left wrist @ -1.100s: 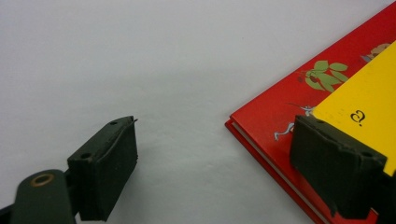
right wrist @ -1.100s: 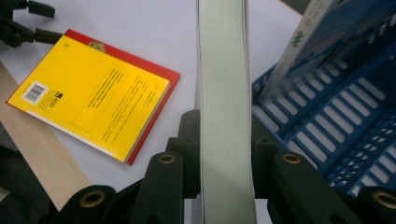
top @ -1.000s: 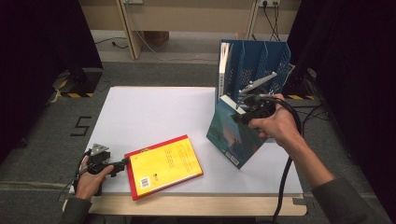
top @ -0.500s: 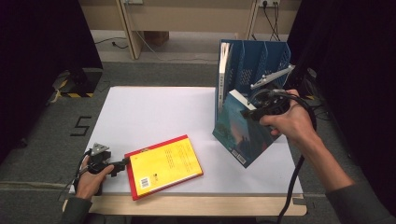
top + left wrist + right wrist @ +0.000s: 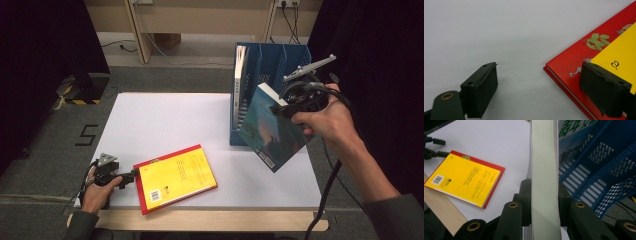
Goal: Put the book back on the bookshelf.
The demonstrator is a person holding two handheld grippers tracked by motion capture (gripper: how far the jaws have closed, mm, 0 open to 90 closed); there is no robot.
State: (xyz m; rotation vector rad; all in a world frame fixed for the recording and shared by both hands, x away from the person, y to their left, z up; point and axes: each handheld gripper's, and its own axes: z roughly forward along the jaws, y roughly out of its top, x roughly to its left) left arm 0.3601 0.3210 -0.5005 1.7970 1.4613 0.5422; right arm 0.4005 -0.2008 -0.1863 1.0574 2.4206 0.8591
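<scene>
The white surface (image 5: 165,125) bears a blue file rack (image 5: 270,65). The right gripper (image 5: 285,107), fingers squeezed on a blue-green book (image 5: 272,132), has lifted it higher beside the rack. A yellow book (image 5: 175,177) lies flat; its writing looks too blurry to read. The left gripper (image 5: 131,176) rests wide open at its corner

My left claw (image 5: 131,175) rests low at the bench's near-left corner, jaws spread wide, one pad (image 5: 480,88) down on the surface, forearm coming in over the near edge. My right claw (image 5: 278,108) is raised above the bench's far-right part, jaws clamped, wrist tilted, arm reaching in from the right.
</scene>
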